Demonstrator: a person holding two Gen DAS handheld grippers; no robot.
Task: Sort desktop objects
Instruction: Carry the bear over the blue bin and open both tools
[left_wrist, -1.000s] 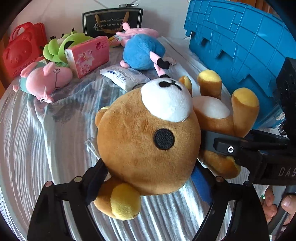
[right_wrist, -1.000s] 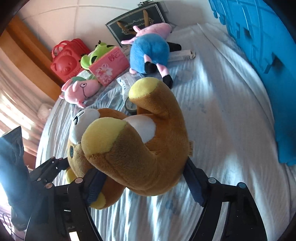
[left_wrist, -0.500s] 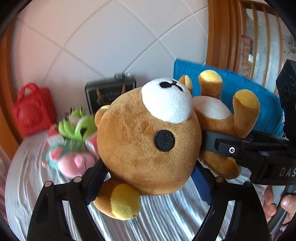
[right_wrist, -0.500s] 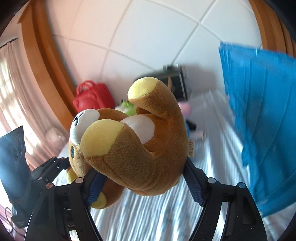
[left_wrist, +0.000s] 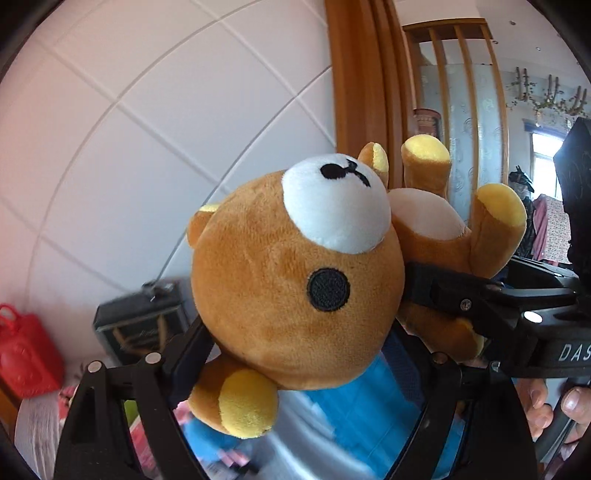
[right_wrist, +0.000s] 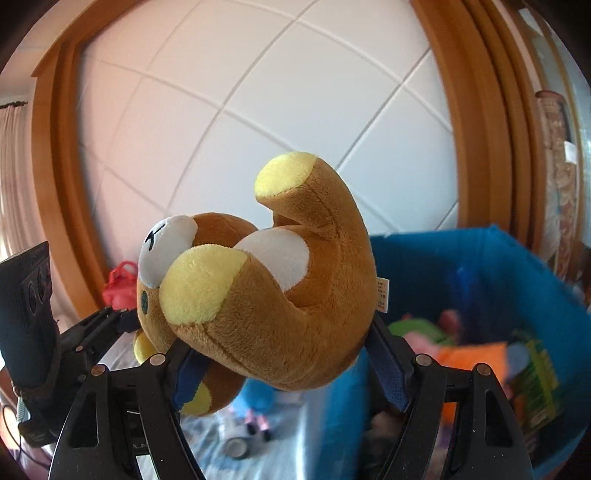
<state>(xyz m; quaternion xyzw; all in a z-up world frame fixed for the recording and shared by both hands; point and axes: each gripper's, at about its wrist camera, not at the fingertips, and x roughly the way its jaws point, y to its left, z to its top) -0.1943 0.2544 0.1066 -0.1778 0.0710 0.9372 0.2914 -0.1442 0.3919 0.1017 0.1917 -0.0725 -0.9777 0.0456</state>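
A brown plush bear (left_wrist: 295, 280) with a white muzzle and yellow paws is held in the air by both grippers. My left gripper (left_wrist: 295, 354) is shut on its head. My right gripper (right_wrist: 284, 354) is shut on its body and legs (right_wrist: 280, 295). The right gripper's arm (left_wrist: 480, 306) crosses the left wrist view at the right; the left gripper (right_wrist: 96, 328) shows at the left of the right wrist view. An open blue bin (right_wrist: 480, 266) with several items inside lies below and to the right of the bear.
A white tiled wall (left_wrist: 147, 147) with wooden frame (left_wrist: 362, 92) fills the background. A red bag (left_wrist: 26, 354) and a black gift bag (left_wrist: 140, 325) stand by the wall. Toys and a tape roll (right_wrist: 236, 446) lie on the white-covered table (right_wrist: 295, 435) below.
Both grippers have lifted the bear well up off the table and tilted upward; the table toys dropped out of view and the blue bin's open top now shows in the right wrist view.
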